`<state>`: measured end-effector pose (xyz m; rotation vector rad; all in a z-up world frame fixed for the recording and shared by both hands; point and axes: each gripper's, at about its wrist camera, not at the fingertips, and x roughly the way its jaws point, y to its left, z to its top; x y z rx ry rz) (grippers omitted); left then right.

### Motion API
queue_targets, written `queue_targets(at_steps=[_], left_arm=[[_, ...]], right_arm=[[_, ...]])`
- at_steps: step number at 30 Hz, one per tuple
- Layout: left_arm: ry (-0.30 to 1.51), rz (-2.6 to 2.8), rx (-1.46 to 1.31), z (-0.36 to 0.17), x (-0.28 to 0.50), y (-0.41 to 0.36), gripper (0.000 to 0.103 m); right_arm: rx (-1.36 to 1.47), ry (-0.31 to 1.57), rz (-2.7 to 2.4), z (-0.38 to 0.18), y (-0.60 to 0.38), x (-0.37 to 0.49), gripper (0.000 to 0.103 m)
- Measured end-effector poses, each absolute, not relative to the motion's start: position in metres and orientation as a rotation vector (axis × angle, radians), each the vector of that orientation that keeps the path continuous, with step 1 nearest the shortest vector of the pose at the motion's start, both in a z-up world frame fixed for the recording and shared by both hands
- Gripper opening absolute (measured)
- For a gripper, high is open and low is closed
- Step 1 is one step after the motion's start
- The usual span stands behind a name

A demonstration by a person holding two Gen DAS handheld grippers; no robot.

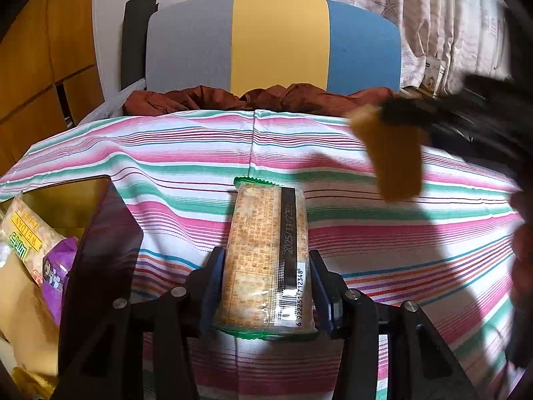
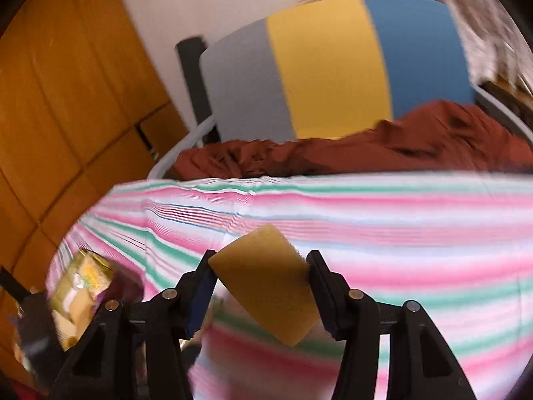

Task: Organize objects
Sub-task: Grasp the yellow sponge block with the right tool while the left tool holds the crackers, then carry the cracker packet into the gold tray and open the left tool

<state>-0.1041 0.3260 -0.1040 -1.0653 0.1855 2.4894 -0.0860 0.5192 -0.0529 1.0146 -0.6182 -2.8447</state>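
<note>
Left gripper (image 1: pixel 266 286): clamped on a long cracker packet (image 1: pixel 266 260), both blue pads pressed against its sides. Clear wrapper, pale speckled crackers inside, orange print across the face, a black strip down the right side carrying a date and a barcode, green crimped seals at both ends. Pointing toward 12 o'clock from the jaws, far end over the striped cloth (image 1: pixel 366 233). Pink, green, white and blue bands on that cloth, a seam running toward 12 o'clock.

At 9 o'clock of the packet in the left wrist view: a dark-walled box (image 1: pixel 106 233), open-topped, with more snack packs (image 1: pixel 23 233) inside — one yellow-green with printed lettering, one purple.

At 2 o'clock, blurred: the right gripper (image 2: pixel 260 273) holding a yellow sponge (image 1: pixel 393 156) above the cloth. Seen from its own camera: jaws closed on the yellow sponge, tilted, one corner up toward 12 o'clock, the lower end toward 5 o'clock; fuzzy edge against the right pad. Soft, matte, mustard-coloured, blocky.

Beyond the cloth at 12 o'clock: rust-brown fabric (image 1: pixel 266 98) bunched up, then a chair back (image 1: pixel 276 40) in grey, yellow and blue panels.
</note>
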Motion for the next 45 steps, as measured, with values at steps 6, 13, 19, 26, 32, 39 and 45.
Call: queue_targets(at_steps=[6,13,19,26,32,39,45], left_arm=[[0.219,2.501,-1.063,-0.104,-0.102,0.33,0.048],[0.222,2.504,-1.062,-0.103,-0.102,0.33,0.048],[0.25,2.51,-1.052,-0.1,-0.093,0.327,0.047],[0.263,2.515,-1.025,-0.096,-0.075,0.318,0.047],[0.309,2.514,-0.911,-0.086,-0.052,0.318,0.047],[0.307,2.518,-0.85,-0.076,-0.035,0.31,0.047],[0.176,2.507,-0.853,-0.062,-0.018,0.286,0.047]], right_arm=[[0.994,-0.849,-2.985,-0.064,0.527,0.005,0.055],[0.972,-0.996,-3.121,-0.066,0.516,0.07,0.053],[1.014,-0.845,-3.177,-0.06,0.491,0.075,0.052],[0.987,-0.757,-3.217,-0.058,0.475,0.079,0.051],[0.888,-0.684,-3.279,-0.071,0.472,0.083,0.051],[0.881,-0.567,-3.323,-0.07,0.461,0.079,0.051],[0.874,-0.535,-3.335,-0.071,0.459,0.077,0.051]])
